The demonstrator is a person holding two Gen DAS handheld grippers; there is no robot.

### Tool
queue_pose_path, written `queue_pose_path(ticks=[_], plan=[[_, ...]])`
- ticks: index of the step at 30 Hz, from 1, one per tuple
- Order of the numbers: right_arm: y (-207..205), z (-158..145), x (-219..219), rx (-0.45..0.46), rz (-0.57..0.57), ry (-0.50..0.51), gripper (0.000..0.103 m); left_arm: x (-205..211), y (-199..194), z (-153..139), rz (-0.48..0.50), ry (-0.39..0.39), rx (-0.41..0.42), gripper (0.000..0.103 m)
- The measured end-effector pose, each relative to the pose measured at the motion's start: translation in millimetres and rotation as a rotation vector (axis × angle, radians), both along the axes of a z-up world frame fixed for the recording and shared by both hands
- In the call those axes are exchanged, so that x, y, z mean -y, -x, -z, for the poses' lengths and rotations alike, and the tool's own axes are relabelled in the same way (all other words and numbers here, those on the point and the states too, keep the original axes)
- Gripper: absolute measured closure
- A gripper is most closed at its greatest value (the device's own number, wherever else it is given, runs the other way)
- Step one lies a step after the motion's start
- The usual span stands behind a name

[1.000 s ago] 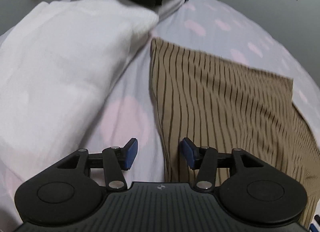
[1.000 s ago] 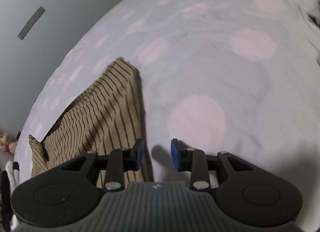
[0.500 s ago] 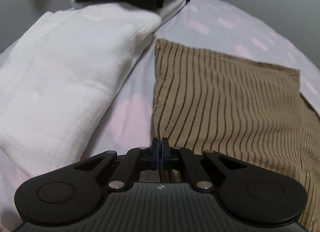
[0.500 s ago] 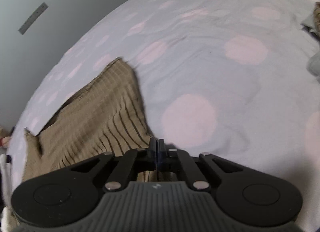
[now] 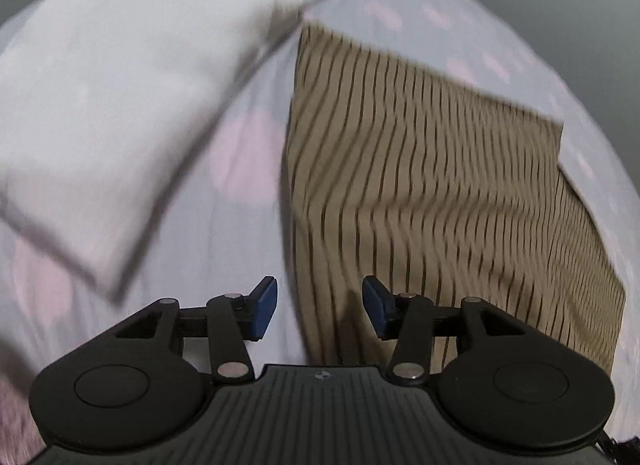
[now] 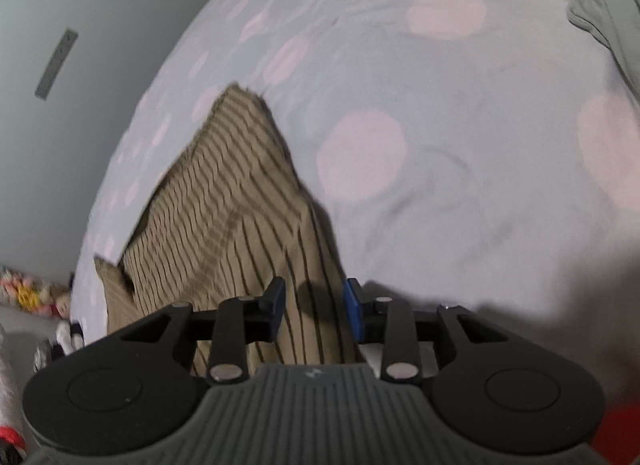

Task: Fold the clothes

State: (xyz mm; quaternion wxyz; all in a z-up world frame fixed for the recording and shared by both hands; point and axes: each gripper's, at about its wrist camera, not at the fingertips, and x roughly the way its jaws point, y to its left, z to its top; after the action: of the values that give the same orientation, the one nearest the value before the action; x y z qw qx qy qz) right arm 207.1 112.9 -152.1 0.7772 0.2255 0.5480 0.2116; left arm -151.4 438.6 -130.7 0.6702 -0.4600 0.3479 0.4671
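The right tongs [image 6: 314, 311] stand parted over the near edge of a tan striped garment [image 6: 224, 221] lying on a pale, pink-spotted bed sheet [image 6: 460, 185].

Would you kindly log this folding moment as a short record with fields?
surface: bedsheet, pale with pink dots
garment in work: striped tan garment, lying folded on the sheet
left claw: open, over the garment's near left edge
right claw: open, garment's near right edge between its fingers
beside it: folded white cloth, to the left
far right: grey garment
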Motion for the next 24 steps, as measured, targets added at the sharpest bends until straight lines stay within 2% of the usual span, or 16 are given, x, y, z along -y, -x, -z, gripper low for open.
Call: queue_pose_path(ticks=[2,4,5,6,8,9,13,17,18,19,20,21,22,24], plan=[[10,-3,-3,-0.002,-0.031,0.056,0.067,6,0,6,0.022,0.059,0.011,0.048],[19,-3,-5,-0.021,-0.069,0.097,0.067,11,-4,7,0.055,0.061,0.001,0.049],[21,-3,-7,-0.027,-0.091,0.113,0.068,13,-8,6,0.073,0.046,-0.02,0.062],[22,-3,-11,-0.027,-0.115,0.129,0.077,14,-11,6,0.09,0.037,-0.037,0.084],[24,-5,-16,-0.01,-0.142,0.164,0.097,18,-15,6,0.113,0.026,-0.063,0.096],[26,-7,-17,0.0,-0.152,0.182,0.099,21,-15,4,0.116,0.018,-0.078,0.1],[29,-11,-15,0.025,-0.119,0.248,0.1,24,-13,5,0.112,0.02,-0.145,0.1],[26,-8,-14,0.013,-0.143,0.255,0.098,23,-15,4,0.117,0.017,-0.142,0.098],[26,-8,-12,0.01,-0.144,0.24,0.092,23,-13,2,0.113,0.016,-0.119,0.097],[26,-9,-8,0.006,-0.138,0.212,0.091,23,-11,-1,0.11,0.009,-0.098,0.094],[26,-11,-4,0.001,-0.132,0.185,0.084,24,-9,-4,0.106,-0.002,-0.078,0.084],[27,-12,-1,-0.002,-0.133,0.163,0.071,24,-8,-6,0.103,-0.013,-0.059,0.075],[27,-13,1,-0.004,-0.14,0.146,0.066,25,-6,-9,0.099,-0.024,-0.04,0.073],[30,-16,4,-0.005,-0.161,0.124,0.065,26,-3,-15,0.092,-0.046,-0.001,0.071]])
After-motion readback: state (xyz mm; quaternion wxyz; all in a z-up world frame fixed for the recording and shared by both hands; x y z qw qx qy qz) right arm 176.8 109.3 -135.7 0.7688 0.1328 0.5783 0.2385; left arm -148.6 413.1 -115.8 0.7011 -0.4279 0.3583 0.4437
